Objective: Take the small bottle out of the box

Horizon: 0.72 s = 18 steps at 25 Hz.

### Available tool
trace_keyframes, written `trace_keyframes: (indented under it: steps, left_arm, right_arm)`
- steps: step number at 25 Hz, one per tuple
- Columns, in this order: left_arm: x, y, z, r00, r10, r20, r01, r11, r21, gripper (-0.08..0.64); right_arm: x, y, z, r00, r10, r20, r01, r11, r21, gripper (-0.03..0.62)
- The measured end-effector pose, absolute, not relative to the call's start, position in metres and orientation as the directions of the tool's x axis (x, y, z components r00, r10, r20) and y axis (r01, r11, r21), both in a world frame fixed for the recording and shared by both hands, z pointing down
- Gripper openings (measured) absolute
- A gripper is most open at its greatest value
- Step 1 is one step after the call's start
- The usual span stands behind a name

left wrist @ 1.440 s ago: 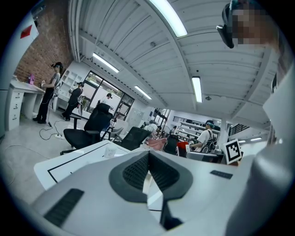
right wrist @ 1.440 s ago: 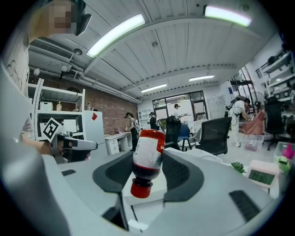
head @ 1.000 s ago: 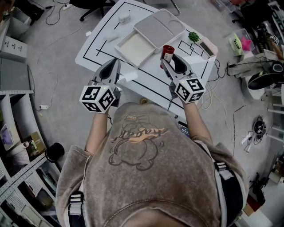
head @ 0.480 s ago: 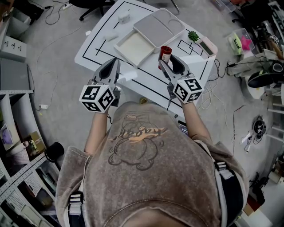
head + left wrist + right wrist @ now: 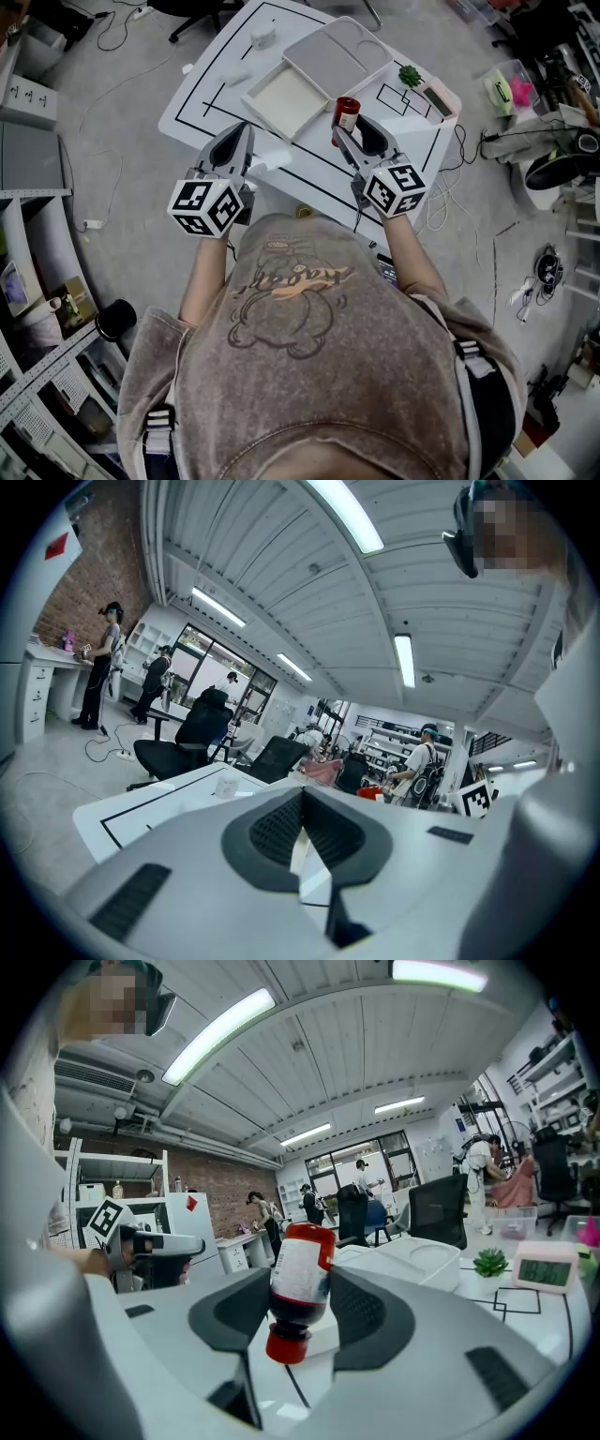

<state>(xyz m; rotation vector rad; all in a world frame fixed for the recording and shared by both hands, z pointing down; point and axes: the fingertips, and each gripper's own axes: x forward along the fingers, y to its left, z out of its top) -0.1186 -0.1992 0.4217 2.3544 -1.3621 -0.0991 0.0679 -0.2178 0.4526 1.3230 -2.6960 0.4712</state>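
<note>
A small dark bottle (image 5: 347, 112) with a white label and red cap is clamped between the jaws of my right gripper (image 5: 345, 128). It hangs over the white table just off the near right corner of the open box (image 5: 285, 99). In the right gripper view the bottle (image 5: 300, 1279) sits tilted between the pads of the right gripper (image 5: 298, 1309), cap toward the table. The box's grey lid (image 5: 337, 58) lies behind the tray. My left gripper (image 5: 242, 131) hovers at the table's near edge, jaws together and empty; in the left gripper view its tips (image 5: 302, 794) meet.
A small green plant (image 5: 409, 77) and a pale desk clock (image 5: 439, 97) stand right of the lid. A small white item (image 5: 262, 37) lies at the far side of the table (image 5: 216, 84). Cables and office chairs surround the table on the floor.
My right gripper with the bottle has drifted slightly left and away. The left gripper has stayed put.
</note>
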Motion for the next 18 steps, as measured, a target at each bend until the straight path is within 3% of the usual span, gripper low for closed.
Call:
trace_keyframes:
  steps: [18]
  left_arm:
    - [-0.1166,-0.2015,0.4222,0.521,-0.840,0.153,-0.814,-0.435,0.386,0.008]
  right_arm:
    - [0.0731,-0.2229,0.4526,-0.623,-0.753,0.211,-0.777,0.564,-0.279,0.201]
